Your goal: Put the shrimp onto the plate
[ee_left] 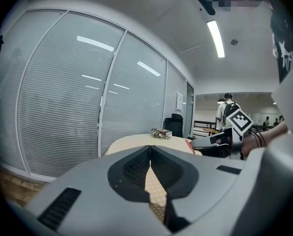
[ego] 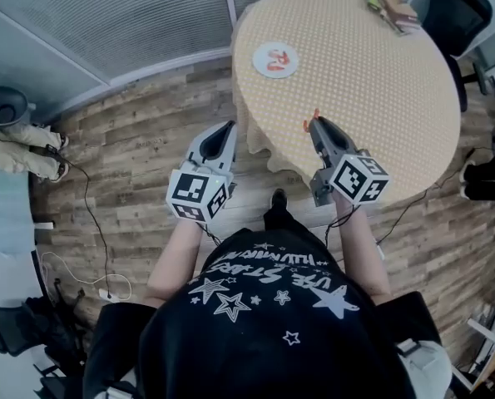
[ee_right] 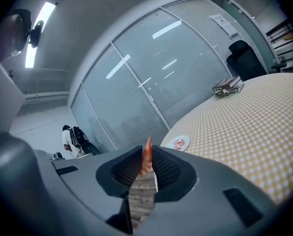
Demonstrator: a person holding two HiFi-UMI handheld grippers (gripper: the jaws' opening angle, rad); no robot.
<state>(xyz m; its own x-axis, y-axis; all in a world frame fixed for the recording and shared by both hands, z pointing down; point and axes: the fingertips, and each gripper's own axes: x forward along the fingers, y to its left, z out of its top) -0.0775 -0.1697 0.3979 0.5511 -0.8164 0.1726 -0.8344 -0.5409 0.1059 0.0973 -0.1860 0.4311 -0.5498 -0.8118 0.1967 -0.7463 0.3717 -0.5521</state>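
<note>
Orange shrimp (ee_right: pixel 147 157) half-hidden in right tool (ee_right: pixel 146 150)

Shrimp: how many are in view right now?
3. One shrimp is clamped in the tongs of the right gripper. Two more appear to lie on the plate across the table. They are small, so another could be hidden there.
</note>
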